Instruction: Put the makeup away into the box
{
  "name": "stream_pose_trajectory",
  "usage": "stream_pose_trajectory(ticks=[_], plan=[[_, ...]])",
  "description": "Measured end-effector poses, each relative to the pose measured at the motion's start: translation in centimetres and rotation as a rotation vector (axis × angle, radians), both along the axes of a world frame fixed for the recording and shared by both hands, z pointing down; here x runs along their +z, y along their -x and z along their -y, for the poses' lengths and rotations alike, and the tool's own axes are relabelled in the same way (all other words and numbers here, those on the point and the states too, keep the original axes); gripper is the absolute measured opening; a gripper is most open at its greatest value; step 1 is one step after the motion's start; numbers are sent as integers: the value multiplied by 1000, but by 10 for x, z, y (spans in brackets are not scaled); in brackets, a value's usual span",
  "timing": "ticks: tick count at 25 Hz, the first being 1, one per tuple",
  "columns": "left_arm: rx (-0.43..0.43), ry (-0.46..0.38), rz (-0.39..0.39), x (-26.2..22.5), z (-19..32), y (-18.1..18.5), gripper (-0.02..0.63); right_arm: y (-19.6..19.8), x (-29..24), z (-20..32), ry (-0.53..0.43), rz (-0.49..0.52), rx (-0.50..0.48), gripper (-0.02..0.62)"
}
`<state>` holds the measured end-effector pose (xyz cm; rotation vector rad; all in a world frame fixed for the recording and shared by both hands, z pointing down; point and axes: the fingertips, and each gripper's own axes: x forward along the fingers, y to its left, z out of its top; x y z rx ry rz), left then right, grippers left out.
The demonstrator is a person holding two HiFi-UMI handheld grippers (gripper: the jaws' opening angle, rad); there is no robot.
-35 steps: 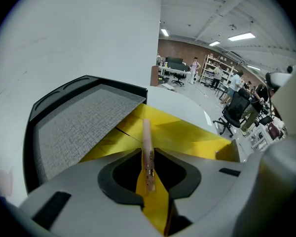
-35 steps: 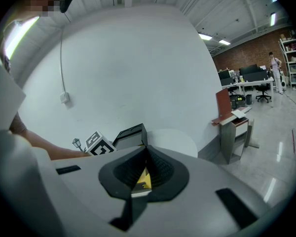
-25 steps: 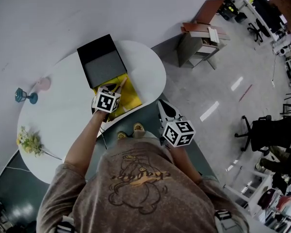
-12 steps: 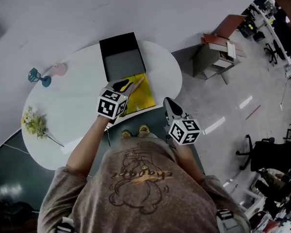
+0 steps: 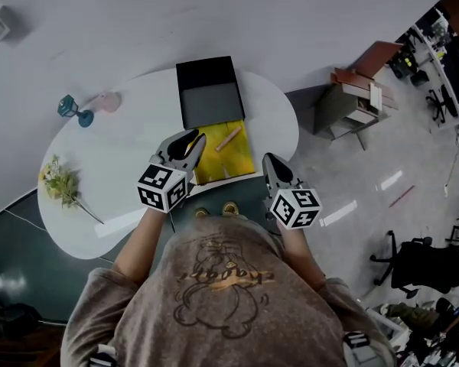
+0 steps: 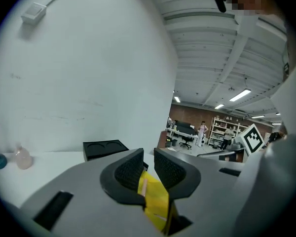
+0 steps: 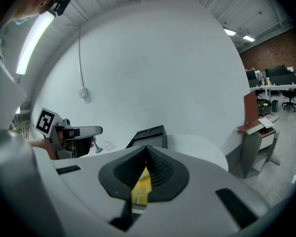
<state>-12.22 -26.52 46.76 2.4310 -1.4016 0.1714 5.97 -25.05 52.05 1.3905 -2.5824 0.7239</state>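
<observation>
**Makeup stick on the yellow mat, both tongs raised near the desk edge**

Nearest to us, both tongs are held above the near edge of the desk (image 5: 122, 159), pointing away toward the wall.

- The left tongs (image 5: 190, 139) stand narrowly apart. We see a slim gap between the ribbed pads and nothing gripped. Through the gap the mat shows below.
- The right tongs (image 5: 269, 159) have their jaws together at the tips and hold nothing. They hang off the right side of the mat.

Just past the tips lies the yellow mat (image 5: 231, 163), a rectangle that reaches the desk's near edge.

- The makeup stick (image 5: 228, 138) lies on the mat's far half. It is short, slim and pale tan-pink, and it is set at a slant.
- The stick is to the right of the left tongs' tips and apart from them.
- We cannot tell what kind of makeup it is.

Beyond the mat, touching its far edge, the box (image 5: 212, 105) stands open.

- It is black outside with a grey floor.
- Its black lid is laid back on the far side.
- Between stick and box we see only yellow mat.

Other items sit well to the left on the desk.

- A sprig of flowers (image 5: 60, 186) lies flat near the left end.
- A teal goblet (image 5: 70, 108) stands farther back.
- A small pink glass piece (image 5: 109, 101) sits beside the goblet.

Off the desk, a low cabinet (image 5: 356, 102) stands to the right on the floor. An office chair (image 5: 417, 262) is farther off.
</observation>
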Motion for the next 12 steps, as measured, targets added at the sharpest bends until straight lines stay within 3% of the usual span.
stream_pose_trajectory(ticks=[12], plan=[[-126,-14,-45,14,-29,37,77,7,-4,-5,-47,-43,-27,3]])
